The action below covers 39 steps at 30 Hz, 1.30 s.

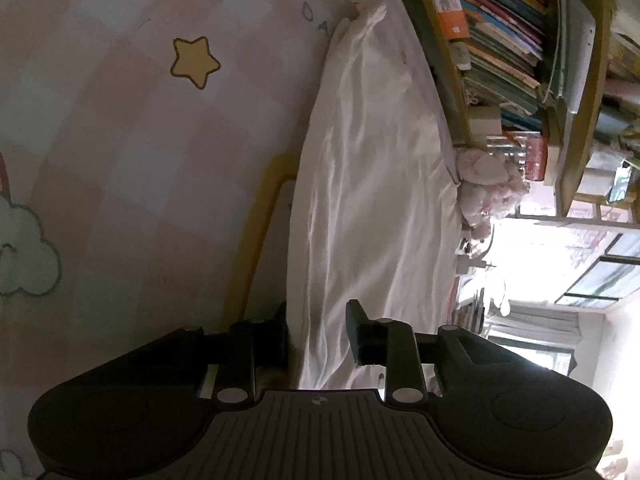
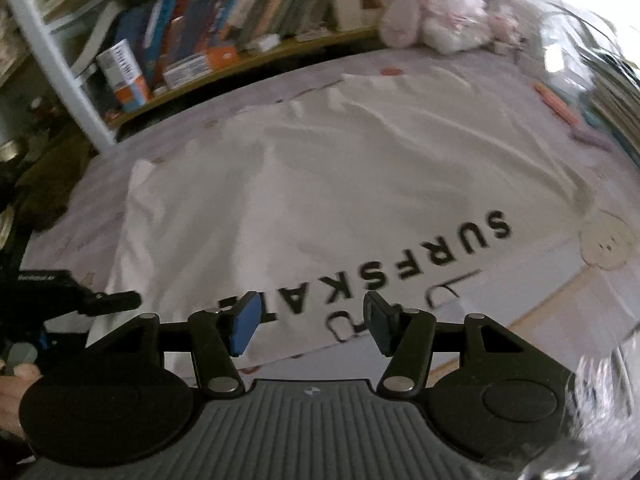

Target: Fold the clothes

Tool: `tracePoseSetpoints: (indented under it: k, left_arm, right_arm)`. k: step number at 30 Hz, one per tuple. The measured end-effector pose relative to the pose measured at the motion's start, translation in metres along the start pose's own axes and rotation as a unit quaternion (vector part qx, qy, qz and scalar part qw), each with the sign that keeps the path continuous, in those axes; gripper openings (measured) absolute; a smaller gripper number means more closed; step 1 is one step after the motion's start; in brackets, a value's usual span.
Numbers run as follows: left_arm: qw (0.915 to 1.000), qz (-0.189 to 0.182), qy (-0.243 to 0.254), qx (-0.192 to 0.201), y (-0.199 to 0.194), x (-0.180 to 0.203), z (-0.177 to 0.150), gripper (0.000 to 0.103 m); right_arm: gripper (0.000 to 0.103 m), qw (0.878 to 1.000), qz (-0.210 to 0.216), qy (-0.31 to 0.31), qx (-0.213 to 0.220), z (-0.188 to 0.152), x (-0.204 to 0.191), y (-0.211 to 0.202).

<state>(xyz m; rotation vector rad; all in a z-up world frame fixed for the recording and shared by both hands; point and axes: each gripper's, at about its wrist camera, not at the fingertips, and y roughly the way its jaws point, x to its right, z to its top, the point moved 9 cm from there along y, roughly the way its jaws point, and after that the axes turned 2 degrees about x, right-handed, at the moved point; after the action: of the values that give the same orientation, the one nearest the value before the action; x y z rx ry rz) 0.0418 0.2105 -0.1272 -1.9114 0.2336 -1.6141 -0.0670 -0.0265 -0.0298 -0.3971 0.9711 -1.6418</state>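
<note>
Right wrist view shows a white T-shirt (image 2: 320,184) spread almost flat on a play mat (image 2: 560,320) on the floor, its black printed lettering face up and only shallow wrinkles across it. No fold shows from this side, so the folding looks barely begun. In the left wrist view the same T-shirt (image 1: 372,200) runs away as a long white strip over the mat (image 1: 120,140), and its near edge rises between the 2 fingers, so a first fold of that side may be starting; whether any part is already doubled over I cannot tell. Nearly all the folds seem still to come.

Left gripper (image 1: 320,336) has its fingers fairly close together with the shirt's edge between them. The cloth lies against the left-hand finger, while a gap shows before the other, so a firm pinch is not visible.

Right gripper (image 2: 310,324) has its blue-padded fingers (image 2: 244,328) about half open above the lettering, with nothing between them and no cloth touched.

A bookshelf (image 2: 200,40) stands behind the mat.
</note>
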Motion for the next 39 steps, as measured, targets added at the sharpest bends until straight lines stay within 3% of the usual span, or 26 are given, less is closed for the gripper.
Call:
tracePoseSetpoints:
  k: [12,22,28,39]
  left_arm:
    - [0.9999,-0.008,-0.010,0.009,0.001,-0.002,0.000,0.028]
    - [0.9994,-0.019,-0.021,0.018,0.000,-0.005,0.000,0.028]
    - [0.9989,-0.031,-0.028,0.021,0.000,-0.008,0.000,0.028]
    - [0.9975,-0.050,-0.036,0.034,-0.002,-0.013,-0.002,0.029]
  right_arm:
    - [0.056,0.999,0.008,-0.029,-0.010,-0.002,-0.008,0.003]
    - [0.065,0.998,0.008,-0.050,-0.026,0.002,-0.015,0.021]
    - [0.072,0.996,-0.001,-0.081,-0.038,0.028,-0.021,0.051]
    - [0.075,0.987,-0.028,-0.153,-0.047,0.092,-0.052,0.106]
